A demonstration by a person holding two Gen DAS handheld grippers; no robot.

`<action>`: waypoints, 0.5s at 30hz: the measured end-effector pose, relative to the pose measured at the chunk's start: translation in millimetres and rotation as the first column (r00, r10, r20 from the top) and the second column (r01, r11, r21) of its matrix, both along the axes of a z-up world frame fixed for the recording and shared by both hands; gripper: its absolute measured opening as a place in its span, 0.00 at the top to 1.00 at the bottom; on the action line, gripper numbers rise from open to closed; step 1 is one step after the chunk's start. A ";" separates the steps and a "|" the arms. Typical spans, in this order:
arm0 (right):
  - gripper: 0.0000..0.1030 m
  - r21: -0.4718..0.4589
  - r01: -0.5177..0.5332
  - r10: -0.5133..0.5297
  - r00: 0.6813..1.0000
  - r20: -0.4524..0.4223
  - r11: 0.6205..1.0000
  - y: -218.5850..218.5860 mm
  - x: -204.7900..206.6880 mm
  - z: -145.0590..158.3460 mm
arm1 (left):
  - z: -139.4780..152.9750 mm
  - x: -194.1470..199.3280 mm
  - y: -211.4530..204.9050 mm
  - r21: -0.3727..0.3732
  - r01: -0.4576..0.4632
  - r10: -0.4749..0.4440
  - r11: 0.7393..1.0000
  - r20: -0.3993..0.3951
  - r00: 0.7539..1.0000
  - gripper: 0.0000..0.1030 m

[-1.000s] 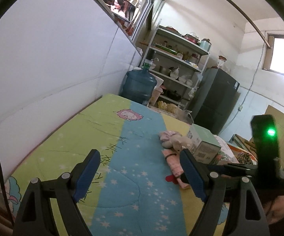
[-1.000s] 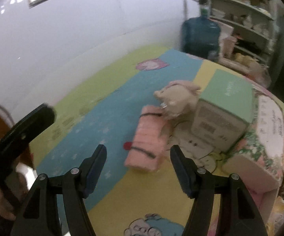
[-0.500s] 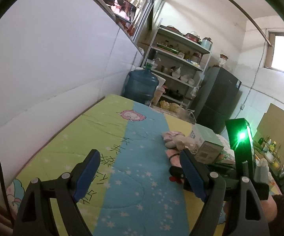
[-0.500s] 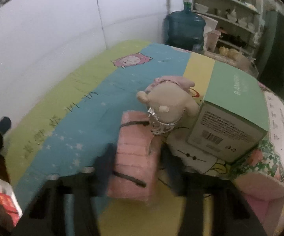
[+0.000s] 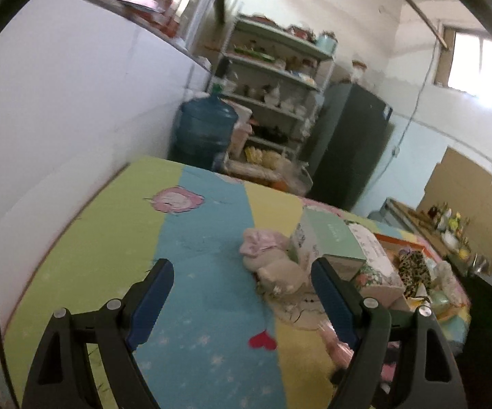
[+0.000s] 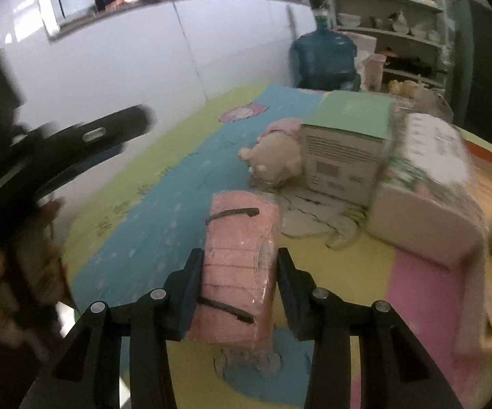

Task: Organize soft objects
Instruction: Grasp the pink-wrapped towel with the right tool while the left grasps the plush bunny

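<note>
While we are gripping the pink rolled towel (image 6: 237, 266) with our right gripper (image 6: 237, 284), its fingers (image 6: 191, 286) have just been closing from a wide stance a second ago and are now pressing both sides of the roll, which seems raised off the bed (image 6: 136, 197). Our left gripper (image 5: 242, 300) is hanging wide and empty above the blue stripe, now viewing further toward the plush toy (image 5: 276, 266) lying against the green-topped box (image 5: 331, 235)
</note>
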State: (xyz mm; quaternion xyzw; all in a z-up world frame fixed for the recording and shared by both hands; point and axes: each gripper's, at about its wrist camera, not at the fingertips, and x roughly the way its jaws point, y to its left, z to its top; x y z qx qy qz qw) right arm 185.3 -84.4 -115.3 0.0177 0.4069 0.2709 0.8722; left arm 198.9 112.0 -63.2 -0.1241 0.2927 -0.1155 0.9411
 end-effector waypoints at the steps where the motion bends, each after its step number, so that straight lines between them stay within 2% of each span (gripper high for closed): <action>1: 0.58 0.005 0.007 -0.007 1.000 0.007 1.000 -5.2 -5.2 2.1 | -1.6 8.8 -7.7 0.007 0.017 -0.017 1.000 -0.017 1.000 0.20; 5: 0.58 0.017 0.037 -0.037 0.999 0.031 0.999 -26.9 -18.7 7.6 | -16.1 40.2 -30.4 0.039 0.040 -0.036 0.998 -0.100 0.994 0.20; 11: 0.58 0.060 0.059 -0.061 0.998 0.033 0.996 -53.3 -24.9 8.8 | -32.5 72.3 -36.1 -0.074 0.043 -0.056 0.996 -0.187 0.981 0.20; 15: 0.58 0.088 0.062 -0.066 0.997 0.035 0.994 -60.8 -29.6 8.0 | -41.0 83.9 -39.1 -0.085 0.035 -0.054 0.996 -0.224 0.973 0.20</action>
